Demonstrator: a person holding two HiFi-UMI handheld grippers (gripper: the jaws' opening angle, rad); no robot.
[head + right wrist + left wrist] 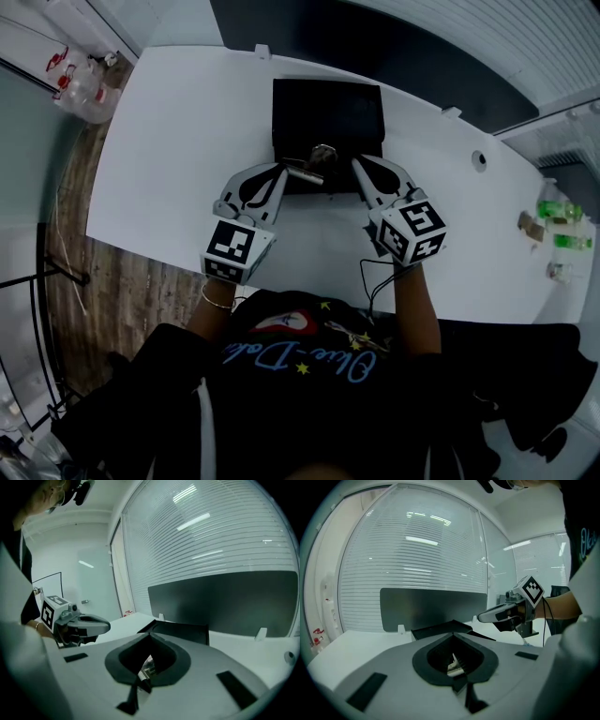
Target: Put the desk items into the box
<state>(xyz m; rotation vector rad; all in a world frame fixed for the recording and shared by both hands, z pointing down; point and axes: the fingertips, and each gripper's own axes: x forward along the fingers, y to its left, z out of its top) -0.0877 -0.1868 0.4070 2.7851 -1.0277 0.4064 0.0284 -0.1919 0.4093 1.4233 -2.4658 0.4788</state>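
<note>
1: Two grippers, head view first. Your left gripper [284, 170] and right gripper [355, 163] sit side by side at the near edge of the box [328, 108], tips angled toward each other.

2: Yep. Box is black, open, on the white desk [169, 178], toward its far side. Your left jaws are closed on a slim silvery item [307, 173]. It sticks out sideways toward the right gripper, over the box's near edge.

1: Right jaws look fully together there. Tip's near the item, but can't tell if it touches.

2: Left gripper view: item [456, 666] shows pale betw. your jaws, pinched. Box [440, 629] is straight ahead, just past the tips. Right gripper [482, 617] is to the box's right, held clear of the desk.

1: Right gripper view: your jaws are shut tight. A silver sliver [147, 664] w/ a dark end shows in the gap. Can't tell if it's gripped, or if it's the same item. Box [183, 631] is just ahead, left gripper [107, 625] off to the box's left.

2: Dark panel [225, 602] stands behind the box, blinds [211, 541] behind that.
</note>
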